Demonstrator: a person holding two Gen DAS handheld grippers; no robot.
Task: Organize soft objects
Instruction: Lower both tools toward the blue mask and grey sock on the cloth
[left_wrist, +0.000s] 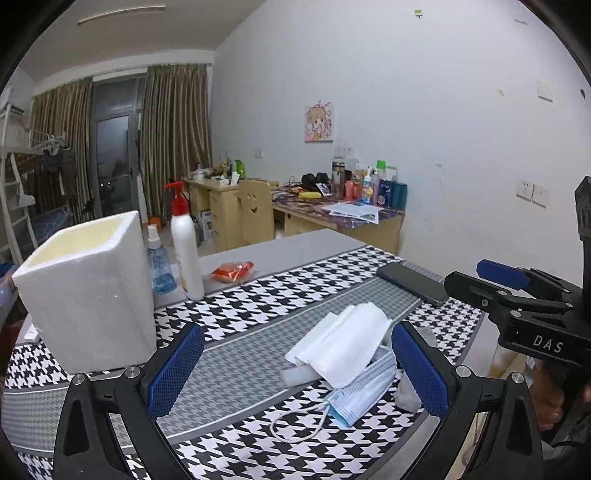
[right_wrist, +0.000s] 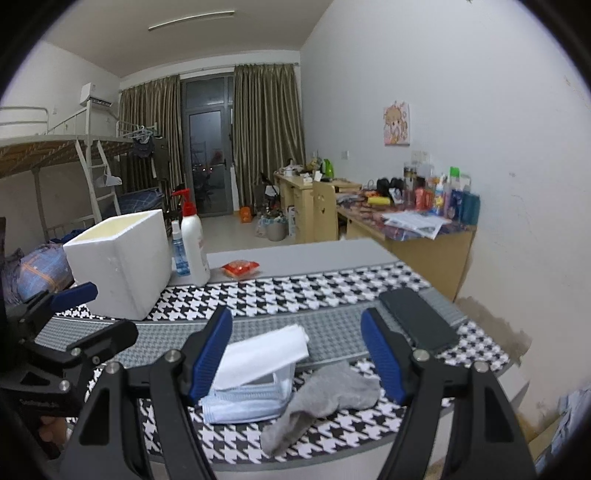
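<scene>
A folded white cloth (left_wrist: 343, 341) lies on a light blue face mask (left_wrist: 364, 393) on the houndstooth mat (left_wrist: 258, 291); both also show in the right wrist view, cloth (right_wrist: 264, 354) over mask (right_wrist: 247, 404). A grey sock (right_wrist: 325, 397) lies just right of them; only a bit of it shows in the left wrist view (left_wrist: 408, 397). A white foam box (left_wrist: 88, 291) stands open-topped at the left, also in the right wrist view (right_wrist: 122, 262). My left gripper (left_wrist: 297, 369) is open, with the pile toward its right finger. My right gripper (right_wrist: 295, 356) is open around the cloth and sock.
A black phone (left_wrist: 413, 282) lies at the mat's right end. A white pump bottle (left_wrist: 186, 243), a small blue spray bottle (left_wrist: 159, 266) and a red snack packet (left_wrist: 232, 271) stand behind the mat. A cluttered desk (right_wrist: 424, 229) lines the wall beyond.
</scene>
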